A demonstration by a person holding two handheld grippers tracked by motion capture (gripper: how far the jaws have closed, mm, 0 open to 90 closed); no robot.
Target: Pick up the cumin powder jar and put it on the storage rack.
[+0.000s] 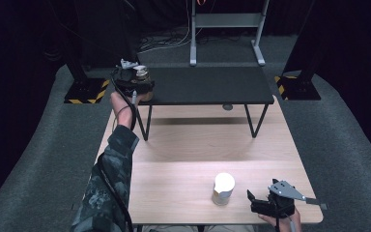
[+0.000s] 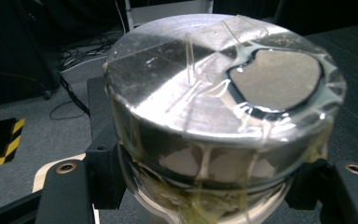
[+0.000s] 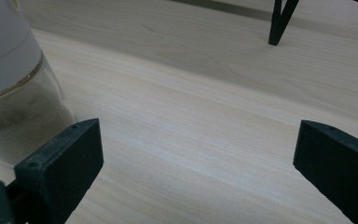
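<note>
The left gripper (image 1: 137, 82) is stretched out to the far left corner of the black shelf (image 1: 212, 84) that stands on the tabletop (image 1: 198, 150), and it has a jar (image 2: 223, 102) with a metal lid between its jaws. In the left gripper view the jaws sit close against both sides of the jar, just under the lid, so I judge the grip is firm. Whether the jar rests on the shelf or is just lifted, I cannot tell. The step in hand seems to be the placing or the taking of this jar at the shelf. The next move needs a steady, upright carry, because the lid is smeared with something sticky. The right gripper (image 1: 265, 203) rests near the front right corner of the tabletop, its jaws wide apart and holding nothing. A second jar with a white lid (image 1: 223, 188) stands just beside it.
</note>
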